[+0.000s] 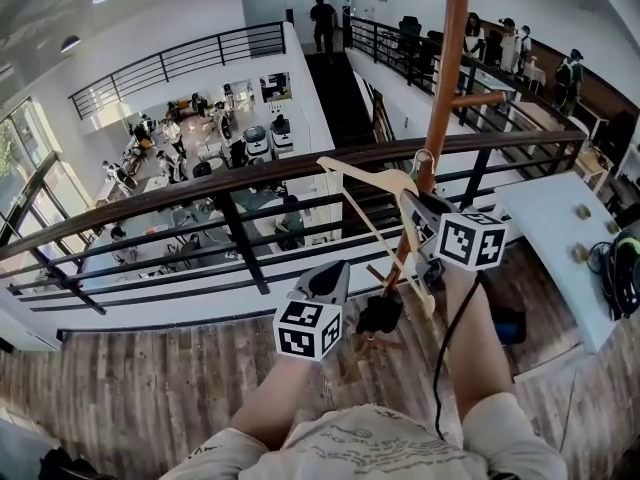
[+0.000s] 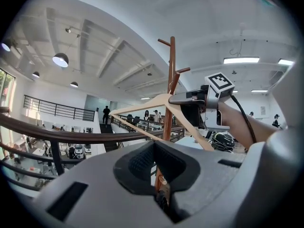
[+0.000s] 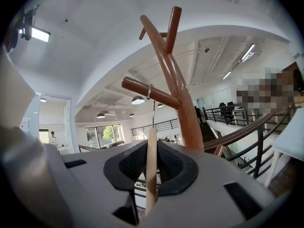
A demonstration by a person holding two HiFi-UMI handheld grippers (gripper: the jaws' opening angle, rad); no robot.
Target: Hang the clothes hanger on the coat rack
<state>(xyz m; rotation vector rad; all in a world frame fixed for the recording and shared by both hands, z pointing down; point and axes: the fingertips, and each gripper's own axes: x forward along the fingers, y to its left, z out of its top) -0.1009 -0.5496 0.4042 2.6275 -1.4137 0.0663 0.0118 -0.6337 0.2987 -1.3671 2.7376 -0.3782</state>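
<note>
The right gripper (image 3: 151,146) has its jaws partly closed on the wooden hanger (image 3: 151,175). The hanger's flat body stands edge-on between the two dark pads, which press it from either side. Gripping it close under the neck looks like a way to stop it swinging, so the hook can be steered exactly.

Straight above the jaws, the wire hook (image 3: 149,91) rises from the hanger and curls over a side peg (image 3: 135,87) of the coat rack. The peg slopes up to the pole (image 3: 183,108), which stands just beyond the jaws and to their right. So the hanger is already at the rack with its hook round the peg. I cannot tell whether the peg bears its weight, because the jaws are carrying it too. By my reading the hanging is nearly done, and what remains is to let the hook settle and then let go.

The left gripper (image 2: 154,148) has its jaws drawn together with nothing between them. It is held low and level, short of the rack, and a strip of the pole shows through the notch below its pads. Up and ahead of its jaws, one arm of the hanger slants across. It seems to be parked there out of the way, as the job needs only one gripper.

Past both grippers runs a dark railing (image 1: 250,173).
</note>
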